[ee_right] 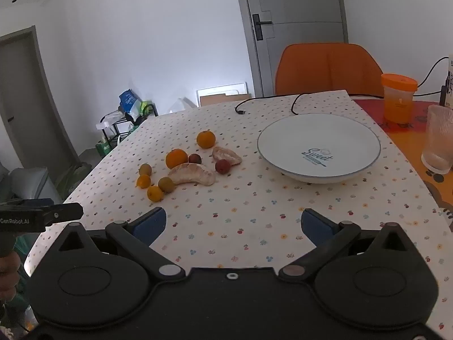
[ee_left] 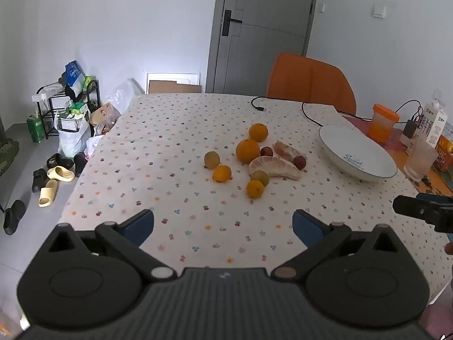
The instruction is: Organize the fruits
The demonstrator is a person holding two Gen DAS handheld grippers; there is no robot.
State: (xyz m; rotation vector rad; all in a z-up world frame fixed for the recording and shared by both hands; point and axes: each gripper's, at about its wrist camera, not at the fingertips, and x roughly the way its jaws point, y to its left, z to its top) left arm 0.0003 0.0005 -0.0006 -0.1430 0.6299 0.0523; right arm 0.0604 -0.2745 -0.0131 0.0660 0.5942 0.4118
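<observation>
Both sets of fingers stand wide and empty: the left gripper (ee_left: 223,226) and right gripper (ee_right: 233,223) hover over the tabletop (ee_right: 254,226) short of the plate (ee_right: 283,138). The fruits (ee_right: 181,170) lie scattered just left of that plate. Best to take the nearest round fruit squarely, gently.

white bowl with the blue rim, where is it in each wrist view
Left wrist view: the white bowl sits at the right, past the fruit, seen tilted, nothing in it.
Right wrist view: the bowl is right of centre, nothing in it, fruit to its left.
Shared landmark: the orange chair behind the table in both.
</observation>
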